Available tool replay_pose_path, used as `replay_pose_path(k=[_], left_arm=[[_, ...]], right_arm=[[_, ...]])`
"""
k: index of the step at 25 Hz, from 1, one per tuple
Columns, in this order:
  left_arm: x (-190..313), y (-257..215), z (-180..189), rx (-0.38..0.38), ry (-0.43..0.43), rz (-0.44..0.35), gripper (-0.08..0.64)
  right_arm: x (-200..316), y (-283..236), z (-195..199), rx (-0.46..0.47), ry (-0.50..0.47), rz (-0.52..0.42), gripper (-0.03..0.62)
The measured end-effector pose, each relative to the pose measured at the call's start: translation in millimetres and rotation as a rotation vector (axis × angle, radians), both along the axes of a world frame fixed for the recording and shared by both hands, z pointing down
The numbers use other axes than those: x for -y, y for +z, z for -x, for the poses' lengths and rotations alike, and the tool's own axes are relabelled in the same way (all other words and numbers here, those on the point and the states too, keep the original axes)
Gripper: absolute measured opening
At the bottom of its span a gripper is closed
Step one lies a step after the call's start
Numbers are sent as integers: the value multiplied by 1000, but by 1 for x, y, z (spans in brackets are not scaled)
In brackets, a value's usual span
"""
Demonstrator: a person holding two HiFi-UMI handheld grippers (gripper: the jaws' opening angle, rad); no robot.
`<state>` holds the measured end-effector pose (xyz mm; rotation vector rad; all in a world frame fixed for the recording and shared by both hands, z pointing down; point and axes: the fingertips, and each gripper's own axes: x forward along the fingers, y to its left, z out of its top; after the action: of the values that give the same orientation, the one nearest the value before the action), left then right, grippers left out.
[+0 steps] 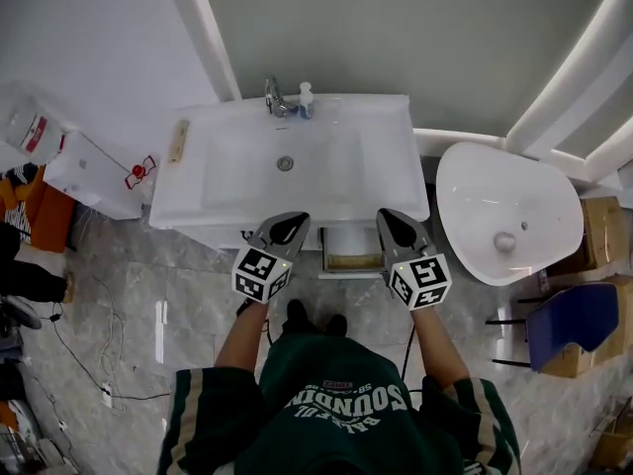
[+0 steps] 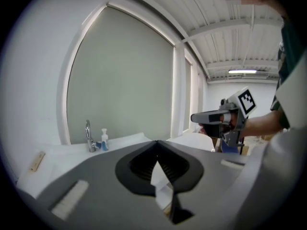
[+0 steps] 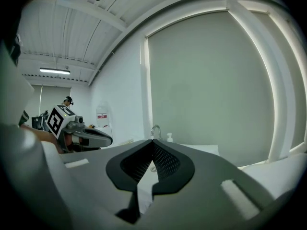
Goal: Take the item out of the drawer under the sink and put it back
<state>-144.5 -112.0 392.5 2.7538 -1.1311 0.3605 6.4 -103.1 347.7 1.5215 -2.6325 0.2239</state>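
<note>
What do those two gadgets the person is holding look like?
Left gripper and right gripper are grey pointed shells with black ribbed pads; each carries a white cube of black square markers. The sleeves are dark green with pale stripes.

sink (image 1: 376,137): white, glossy, smooth, ceramic look. tap (image 1: 274,97): bright polished metal. floor (image 1: 178,295): grey stone-look tiles, polished and reflective. left tongs (image 2: 157,143) and right tongs (image 3: 152,142): matt grey plastic shells, black ribbed inner faces. shirt (image 1: 336,404): dark green cloth.
</note>
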Motion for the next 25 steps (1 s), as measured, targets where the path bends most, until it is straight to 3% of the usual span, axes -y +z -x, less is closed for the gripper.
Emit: replay_pose_path(k=[8,25], left_arm=[[-4,-31,19,-25,-50,-68,51],[-2,-35,24,-56,-54,-75,51]], right_arm=[[-2,-20,13,-11,-31,-50,2],[-5,-16,13,-12,-26,-44,2]])
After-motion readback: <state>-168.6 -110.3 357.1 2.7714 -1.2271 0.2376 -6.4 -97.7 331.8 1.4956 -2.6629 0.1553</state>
